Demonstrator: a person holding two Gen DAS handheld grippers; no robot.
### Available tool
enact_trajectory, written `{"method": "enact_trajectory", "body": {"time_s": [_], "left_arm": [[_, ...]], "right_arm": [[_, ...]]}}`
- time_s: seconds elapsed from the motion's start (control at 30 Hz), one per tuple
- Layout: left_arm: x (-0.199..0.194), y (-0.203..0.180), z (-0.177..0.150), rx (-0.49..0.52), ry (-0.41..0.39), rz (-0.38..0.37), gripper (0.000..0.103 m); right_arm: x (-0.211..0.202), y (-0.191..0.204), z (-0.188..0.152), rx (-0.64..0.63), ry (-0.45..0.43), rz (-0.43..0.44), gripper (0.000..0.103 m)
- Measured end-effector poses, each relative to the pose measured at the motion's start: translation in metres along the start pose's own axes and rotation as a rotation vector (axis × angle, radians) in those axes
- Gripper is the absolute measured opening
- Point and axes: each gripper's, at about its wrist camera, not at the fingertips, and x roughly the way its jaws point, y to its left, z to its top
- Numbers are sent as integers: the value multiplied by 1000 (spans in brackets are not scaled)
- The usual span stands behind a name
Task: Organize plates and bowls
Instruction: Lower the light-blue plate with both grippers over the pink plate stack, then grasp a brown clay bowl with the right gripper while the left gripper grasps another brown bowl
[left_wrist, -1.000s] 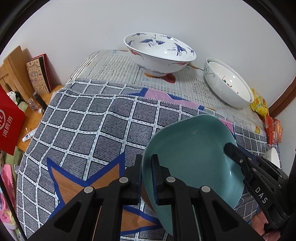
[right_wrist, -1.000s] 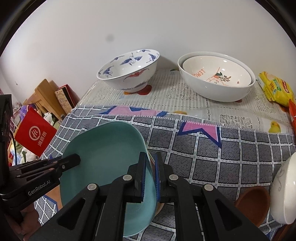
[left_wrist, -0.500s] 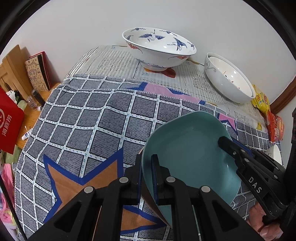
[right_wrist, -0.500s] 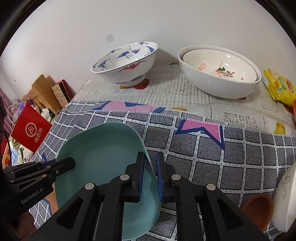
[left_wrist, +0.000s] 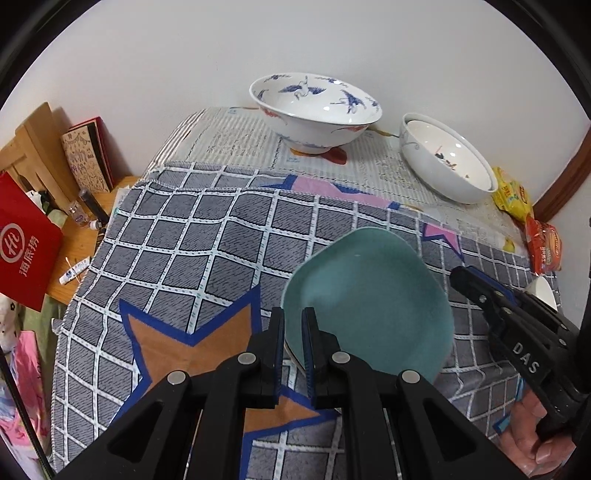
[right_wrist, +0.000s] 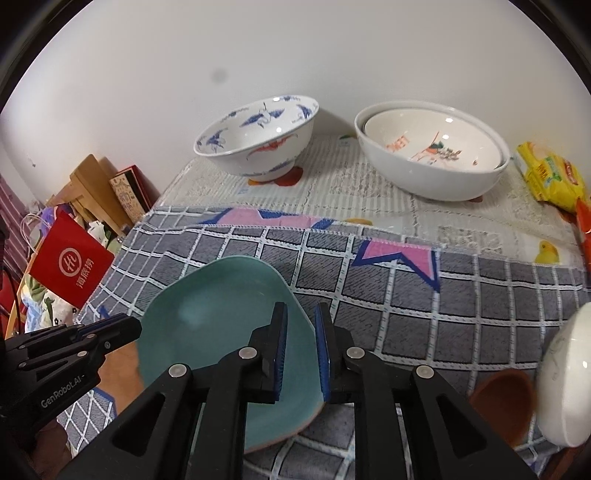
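A teal plate (left_wrist: 369, 299) lies over the checked cloth, tilted, and shows in the right wrist view (right_wrist: 214, 317) too. My left gripper (left_wrist: 293, 325) is shut on the plate's left rim. My right gripper (right_wrist: 300, 325) straddles its right rim with the jaws slightly apart. A blue-crane bowl (left_wrist: 314, 110) stands at the back. Two nested white bowls (right_wrist: 432, 162) stand to its right.
A checked cloth (left_wrist: 192, 240) covers the table. Snack packets (right_wrist: 550, 177) lie at the back right. A brown cup (right_wrist: 502, 402) and a white bowl (right_wrist: 565, 376) sit at the near right. A red bag (left_wrist: 26, 243) and books are on the left.
The right gripper's jaws have opened a little on the plate's rim. The plate has come lower and flatter over the cloth, and both grippers have drawn back slightly.
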Motion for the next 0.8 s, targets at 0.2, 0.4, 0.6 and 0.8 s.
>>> {"method": "enact_trajectory", "body": {"time_s": [0.2,0.4,0.6,0.8], "left_arm": [[-21,-20,-6,26,-28,-21,16],[-34,-63,-18,79,-31,-79,17],[-43,-120,-31,166,-31,-116,25],[-43,-162,-43,216,-36,-127,25]], "right_arm": [[-50,-14,-11,3,-46,-41,27],[-111,-54,-41,4,-104,-170,40],[-168,-112,-73,74,-152,-297,44],[-194,-162,-106,157,-134,-384,44]]}}
